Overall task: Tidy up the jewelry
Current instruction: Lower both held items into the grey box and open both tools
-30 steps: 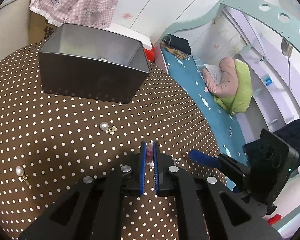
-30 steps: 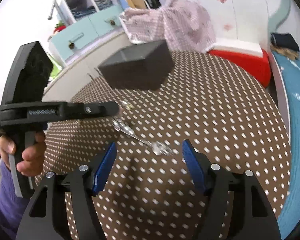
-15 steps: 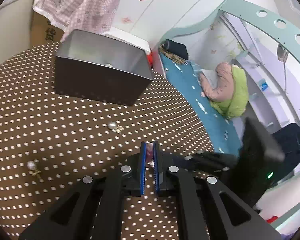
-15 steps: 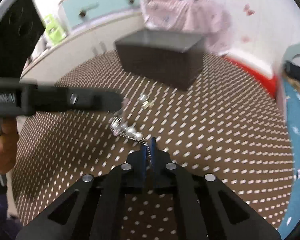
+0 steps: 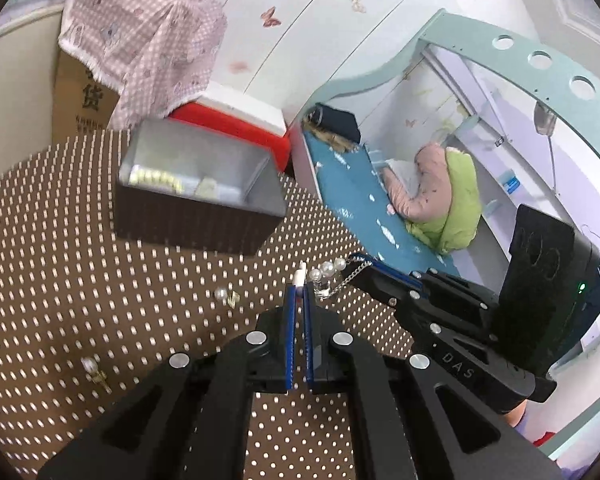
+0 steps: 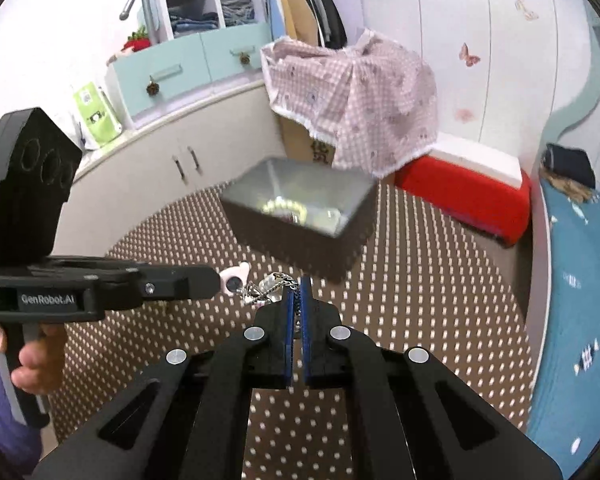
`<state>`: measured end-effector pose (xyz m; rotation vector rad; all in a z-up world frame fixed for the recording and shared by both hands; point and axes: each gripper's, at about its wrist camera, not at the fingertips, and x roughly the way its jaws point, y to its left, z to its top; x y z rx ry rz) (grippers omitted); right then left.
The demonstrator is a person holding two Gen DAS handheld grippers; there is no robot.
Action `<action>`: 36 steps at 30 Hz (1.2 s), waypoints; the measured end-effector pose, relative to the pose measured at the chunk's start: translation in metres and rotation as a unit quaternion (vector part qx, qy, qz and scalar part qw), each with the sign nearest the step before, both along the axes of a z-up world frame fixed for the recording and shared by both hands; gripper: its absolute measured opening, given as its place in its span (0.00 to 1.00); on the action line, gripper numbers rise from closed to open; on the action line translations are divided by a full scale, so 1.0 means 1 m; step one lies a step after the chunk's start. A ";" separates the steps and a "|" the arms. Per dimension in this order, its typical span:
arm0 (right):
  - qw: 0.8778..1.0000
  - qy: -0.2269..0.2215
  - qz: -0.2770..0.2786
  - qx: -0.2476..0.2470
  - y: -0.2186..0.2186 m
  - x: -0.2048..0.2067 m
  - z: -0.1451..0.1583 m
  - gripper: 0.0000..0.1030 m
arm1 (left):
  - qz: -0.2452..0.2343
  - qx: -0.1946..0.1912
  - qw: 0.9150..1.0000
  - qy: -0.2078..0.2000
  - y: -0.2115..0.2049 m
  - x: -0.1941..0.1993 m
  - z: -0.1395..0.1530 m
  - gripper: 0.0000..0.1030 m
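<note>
Done: some pale beaded jewelry lies inside the dark rectangular box with grey lining (image 5: 198,196).
In hand: left claw (image 5: 299,294) and right claw (image 6: 299,292), both closed, each pinch one end of the pearl-and-chain bracelet (image 5: 332,274), held above the brown dotted tabletop (image 5: 80,280).
Left: two pearl earrings (image 5: 226,295) on the tabletop.

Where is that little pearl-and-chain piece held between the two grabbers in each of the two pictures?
Left wrist view: the pearl chain hangs just right of centre, stretched from the left gripper to the right gripper.
Right wrist view: the same chain sits just left of centre, above the dotted tablecloth.
Shared landmark: the dark open box behind it.
</note>
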<state>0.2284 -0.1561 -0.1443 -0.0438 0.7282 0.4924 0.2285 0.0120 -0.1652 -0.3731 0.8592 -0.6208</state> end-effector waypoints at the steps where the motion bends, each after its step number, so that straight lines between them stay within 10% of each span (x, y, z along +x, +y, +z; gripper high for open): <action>1: 1.000 -0.004 0.000 -0.001 0.002 0.003 0.006 0.03 | 0.001 -0.002 1.000 -0.006 0.001 0.002 0.005 0.02; 10: 1.000 -0.010 0.000 0.014 0.024 0.056 0.040 0.03 | 0.010 0.020 0.999 -0.046 0.009 0.048 0.042 0.02; 24: 0.996 0.084 -0.015 -0.002 0.045 0.120 -0.022 0.06 | 0.020 0.061 0.997 0.032 0.015 0.112 -0.019 0.03; 28: 0.995 0.093 -0.027 -0.030 0.044 0.116 -0.025 0.06 | 0.032 0.060 0.997 0.029 0.019 0.110 -0.018 0.31; 32: 0.994 0.094 -0.025 -0.046 0.043 0.108 -0.016 0.07 | 0.039 0.069 0.997 0.016 0.021 0.099 -0.010 0.32; 34: 0.993 0.103 -0.023 -0.055 0.043 0.106 -0.013 0.20 | 0.042 0.065 0.997 0.016 0.023 0.093 -0.007 0.32; 36: 0.992 0.101 -0.034 -0.066 0.044 0.105 -0.013 0.66 | 0.046 0.066 0.997 0.014 0.025 0.088 -0.005 0.32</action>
